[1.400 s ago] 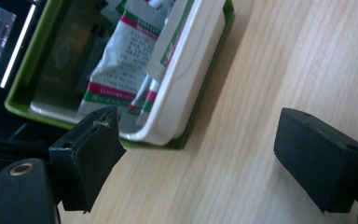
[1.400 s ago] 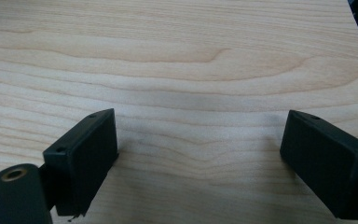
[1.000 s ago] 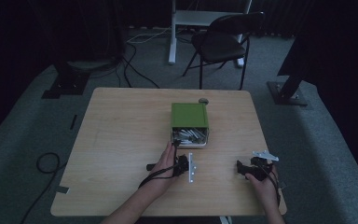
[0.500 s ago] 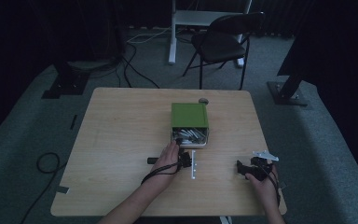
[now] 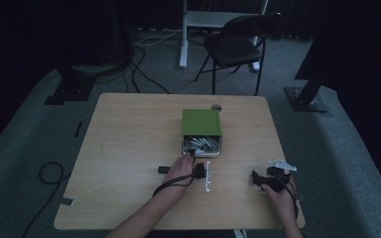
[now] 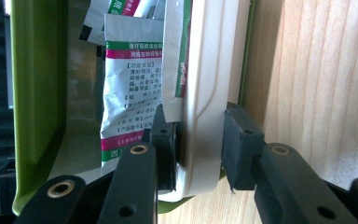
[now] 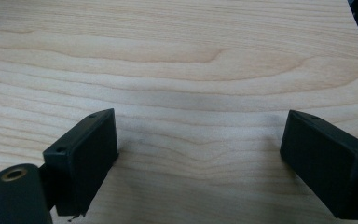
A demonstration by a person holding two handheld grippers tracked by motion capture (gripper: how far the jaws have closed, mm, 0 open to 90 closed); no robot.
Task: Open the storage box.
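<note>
A green box (image 5: pixel 201 122) lies in the middle of the table, with a white drawer (image 5: pixel 202 151) pulled out of its near end. The drawer holds several printed sachets (image 5: pixel 202 144). My left gripper (image 5: pixel 192 155) reaches the drawer's near edge. In the left gripper view the green box (image 6: pixel 32 93) and the sachets (image 6: pixel 130 84) stand close, and my left gripper (image 6: pixel 198 140) is shut across the white drawer's wall (image 6: pixel 209 70), one pad inside and one outside. My right gripper (image 5: pixel 256 179) rests near the front right of the table; in its own view my right gripper (image 7: pixel 200 154) stands open over bare wood.
A white strip (image 5: pixel 208 174) lies on the table (image 5: pixel 129 129) just right of my left hand, and a small black piece (image 5: pixel 162 169) lies just left of it. A small round grey thing (image 5: pixel 216 106) sits behind the box. A folding chair (image 5: pixel 238 44) stands beyond the table.
My left hand has shifted slightly forward toward the drawer, uncovering the small black piece at its left. The right gripper has stayed put.
</note>
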